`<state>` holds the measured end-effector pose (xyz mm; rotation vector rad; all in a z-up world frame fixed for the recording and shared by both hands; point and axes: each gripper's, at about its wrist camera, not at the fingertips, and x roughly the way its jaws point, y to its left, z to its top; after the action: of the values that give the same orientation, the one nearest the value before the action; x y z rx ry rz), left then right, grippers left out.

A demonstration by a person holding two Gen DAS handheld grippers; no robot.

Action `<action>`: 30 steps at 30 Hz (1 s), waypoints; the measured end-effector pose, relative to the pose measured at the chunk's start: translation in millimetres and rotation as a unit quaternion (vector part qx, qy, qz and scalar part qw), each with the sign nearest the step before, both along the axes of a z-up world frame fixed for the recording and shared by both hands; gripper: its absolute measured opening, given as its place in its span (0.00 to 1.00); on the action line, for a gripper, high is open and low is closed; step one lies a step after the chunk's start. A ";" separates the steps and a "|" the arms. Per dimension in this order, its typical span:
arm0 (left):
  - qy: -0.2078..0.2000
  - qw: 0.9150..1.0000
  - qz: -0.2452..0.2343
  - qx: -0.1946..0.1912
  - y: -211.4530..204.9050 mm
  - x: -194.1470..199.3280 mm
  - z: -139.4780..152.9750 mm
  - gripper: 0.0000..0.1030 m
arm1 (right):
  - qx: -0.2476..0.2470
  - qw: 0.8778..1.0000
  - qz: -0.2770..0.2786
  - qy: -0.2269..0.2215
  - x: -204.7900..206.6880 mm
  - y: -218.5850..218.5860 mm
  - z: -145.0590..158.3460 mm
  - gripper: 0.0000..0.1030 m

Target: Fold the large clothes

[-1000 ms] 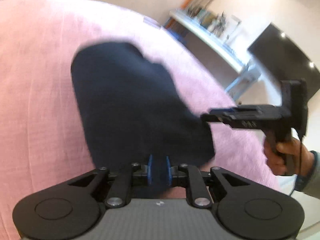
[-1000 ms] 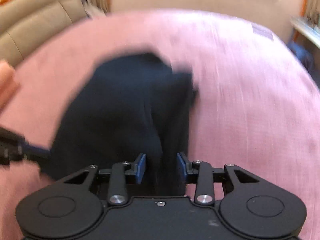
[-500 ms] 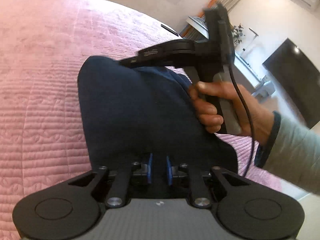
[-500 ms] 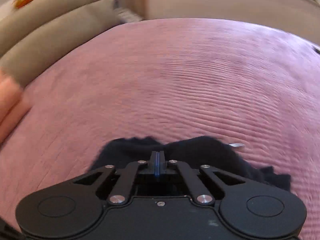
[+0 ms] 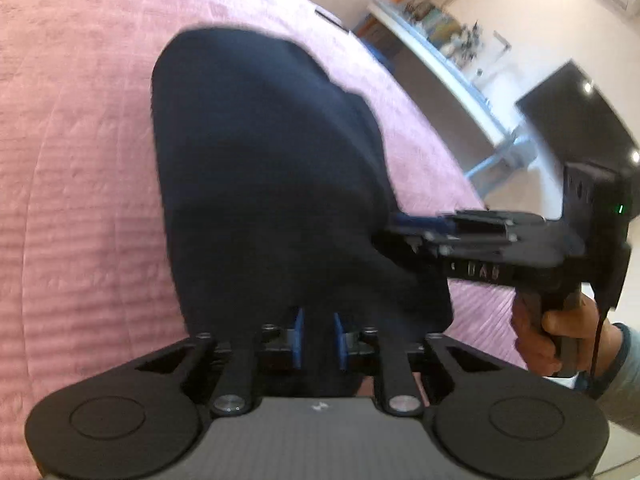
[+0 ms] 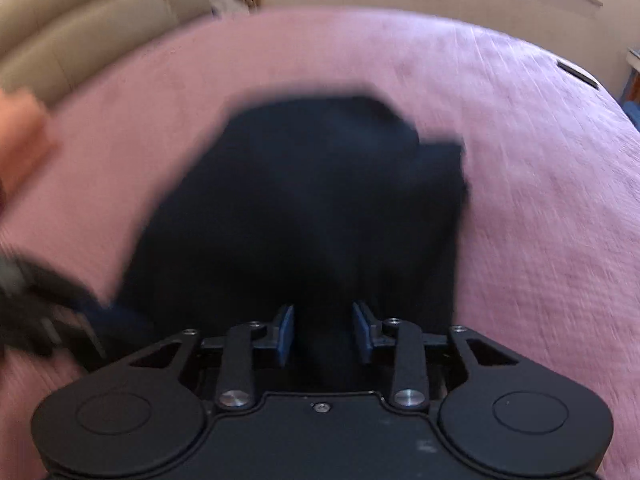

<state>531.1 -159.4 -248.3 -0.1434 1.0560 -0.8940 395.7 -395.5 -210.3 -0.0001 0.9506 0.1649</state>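
Dark navy garment (image 5: 264,184), plain, no print, spread on a pink quilted bedspread (image 5: 80,200) with fine ribbed stitching. Black left gripper (image 5: 318,336), blue pads (image 5: 297,336). Beige sofa (image 6: 80,28) behind, black screen (image 5: 576,120).

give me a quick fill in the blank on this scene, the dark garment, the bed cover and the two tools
1. The dark navy garment lies on a bed cover coloured ____.
2. Fabric sits between the blue fingers of the ____ tool, which are nearly closed.
3. The right tool has cloth between fingers that stand ____ apart than the left's.
4. Beyond the bed, a dark ____ hangs on the wall.

Missing words: pink; left; wider; screen
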 end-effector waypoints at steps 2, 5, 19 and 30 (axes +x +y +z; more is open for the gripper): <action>0.004 1.000 0.007 -0.011 11.2 -10.2 -11.8 0.12 | 0.000 0.999 -0.020 0.028 -18.1 -11.8 -12.6 0.37; 0.057 0.995 0.056 -0.066 38.0 -10.1 -28.2 0.10 | 0.045 0.996 -0.062 0.040 -47.3 -31.9 -17.6 0.37; 0.035 0.995 0.087 -0.023 62.7 -53.7 25.0 0.44 | 0.128 0.986 -0.108 0.009 -46.4 -62.7 34.8 0.75; -0.055 0.989 0.135 0.026 43.9 -33.9 58.6 0.78 | 0.119 0.988 -0.098 -0.019 -24.6 -52.5 33.6 0.75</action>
<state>497.2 -115.5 -189.7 -0.1858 0.9299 -0.6209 371.1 -448.0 -176.7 0.3075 0.8822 0.0952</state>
